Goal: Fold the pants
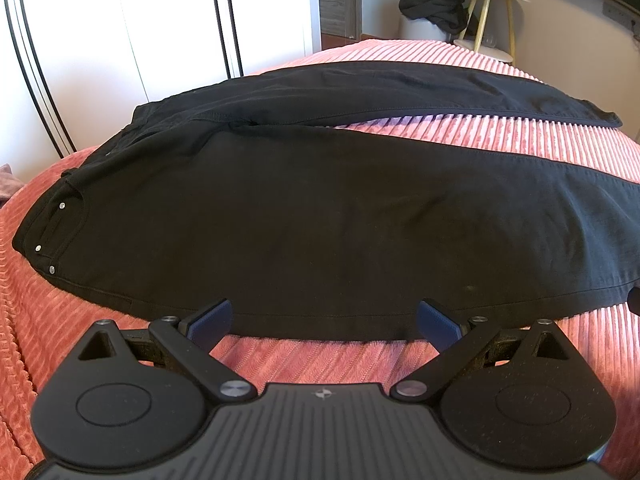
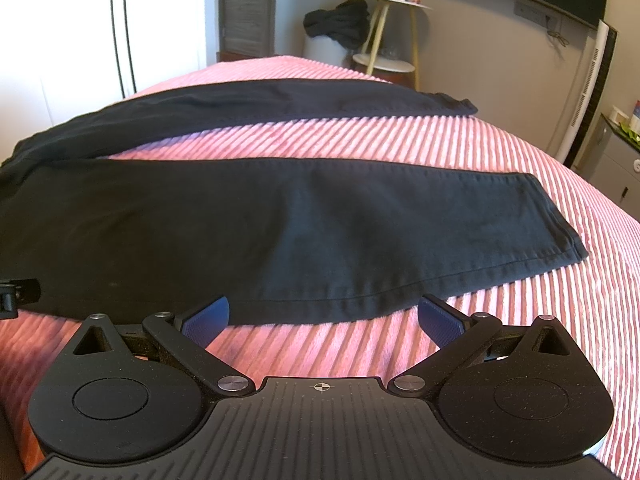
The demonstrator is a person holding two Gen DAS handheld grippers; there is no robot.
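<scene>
Black pants (image 1: 304, 216) lie flat on a pink ribbed bedspread (image 1: 520, 136), waist at the left, both legs spread apart and running right. My left gripper (image 1: 324, 322) is open and empty, its blue pads at the near edge of the upper leg. In the right wrist view the pants (image 2: 280, 224) show their lower legs, with the near hem at the right. My right gripper (image 2: 324, 318) is open and empty, at the near edge of the near leg. The left gripper's tip (image 2: 16, 296) shows at the left edge of that view.
The pink bedspread (image 2: 400, 136) covers the whole bed. Beyond its far edge stand a small round side table (image 2: 394, 4) and a white stool with dark clothing (image 2: 338, 22) heaped on it. A white wardrobe (image 1: 120, 40) is at the left.
</scene>
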